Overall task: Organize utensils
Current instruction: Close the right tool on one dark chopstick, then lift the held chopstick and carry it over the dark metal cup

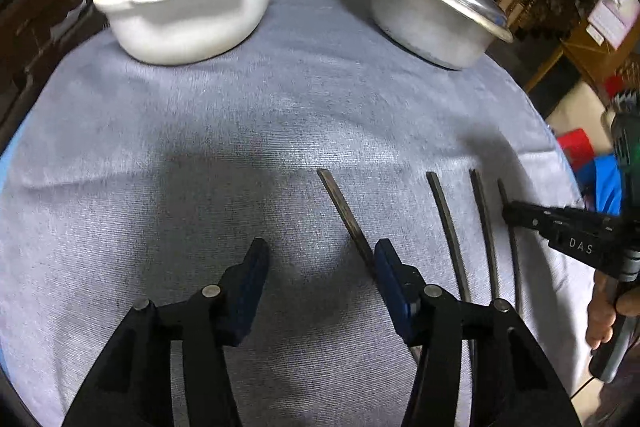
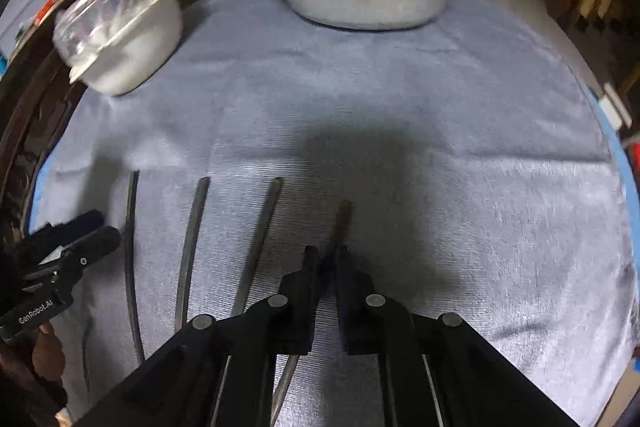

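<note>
I see four thin dark metal utensil sticks (image 2: 192, 251) lying in a row on the grey-blue cloth (image 2: 440, 187), slightly curved, flat-tipped. My right gripper (image 2: 326, 255) is clamped on the rightmost brownish stick (image 2: 343, 223). My left gripper (image 1: 318, 255) is half-open with nothing between its pads, the leftmost stick (image 1: 344, 211) just beside its right finger.

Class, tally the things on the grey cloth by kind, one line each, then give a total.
Chopsticks: 4
White bowl: 1
Lidded metal pot: 1
Total: 6
</note>
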`<state>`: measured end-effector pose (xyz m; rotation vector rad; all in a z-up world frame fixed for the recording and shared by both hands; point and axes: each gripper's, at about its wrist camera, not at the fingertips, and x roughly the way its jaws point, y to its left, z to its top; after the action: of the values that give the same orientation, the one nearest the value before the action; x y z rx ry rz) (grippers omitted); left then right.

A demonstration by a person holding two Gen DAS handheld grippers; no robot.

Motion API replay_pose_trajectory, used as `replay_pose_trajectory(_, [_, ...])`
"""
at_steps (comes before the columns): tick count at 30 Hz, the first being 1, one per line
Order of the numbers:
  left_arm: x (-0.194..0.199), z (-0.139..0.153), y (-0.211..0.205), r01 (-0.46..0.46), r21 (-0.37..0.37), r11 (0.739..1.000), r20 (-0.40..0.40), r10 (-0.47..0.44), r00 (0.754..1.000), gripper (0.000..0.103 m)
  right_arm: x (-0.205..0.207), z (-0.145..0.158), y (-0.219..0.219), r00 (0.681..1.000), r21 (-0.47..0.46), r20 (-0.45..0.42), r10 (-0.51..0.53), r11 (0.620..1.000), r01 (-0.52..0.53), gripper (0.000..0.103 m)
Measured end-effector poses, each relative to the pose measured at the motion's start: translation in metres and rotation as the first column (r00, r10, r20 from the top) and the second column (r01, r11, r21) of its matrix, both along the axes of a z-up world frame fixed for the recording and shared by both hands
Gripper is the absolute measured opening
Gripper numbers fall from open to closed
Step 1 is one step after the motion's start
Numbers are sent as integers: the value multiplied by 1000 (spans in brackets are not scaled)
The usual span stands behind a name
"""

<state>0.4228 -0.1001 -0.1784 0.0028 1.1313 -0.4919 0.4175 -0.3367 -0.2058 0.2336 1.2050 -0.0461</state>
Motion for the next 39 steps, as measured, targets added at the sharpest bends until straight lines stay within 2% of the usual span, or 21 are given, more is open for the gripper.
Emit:
replay_pose_trajectory(2, [3,0,-6,-9,5,1000,-20,9,1000,64,3,1,-2,1000,20,-19,-23,1000,24,10])
replay_pose_trajectory(5, [15,0,-15,-44,26,999,-34,45,998,64,9,1,-3,999,21,-37,-38,999,39,12])
replay_pose_trajectory(8, [27,0,-28,-73,81,994,-36,76,996,64,19,2,-9,996,40,-55,-64,997,66,12])
replay_pose_trajectory(12, [32,-3,-39,-87,150,985,-25,92,995,64,28,4,0,997,-15,-68,-32,999,31,11])
replay_pose_trajectory(13, [31,-4,-45,-76,183,980,-10,80,997,63,29,5,4,997,-40,-70,-17,999,14,12])
replay_pose_trajectory(15, [28,-5,-54,-57,238,970,17,55,998,49,30,6,12,996,-84,-84,9,996,-16,11])
replay_pose_trajectory(16, [26,-4,-56,-48,238,970,17,45,999,44,30,6,14,995,-97,-93,17,995,-26,10])
replay_pose_trajectory(18, [27,-3,-60,-38,245,969,-10,42,999,26,32,7,19,993,-113,-118,25,993,-38,9])
replay_pose_trajectory(21, [30,-3,-62,-30,248,968,-68,48,997,10,33,7,26,989,-120,-143,34,991,-51,8])
replay_pose_trajectory(29, [1,-3,-56,68,242,968,-117,-41,992,5,3,8,15,990,-79,-137,28,996,-39,7])
replay_pose_trajectory(39, [-58,-6,-25,107,181,978,-198,-70,978,5,-56,9,4,981,-53,-188,50,997,-61,7])
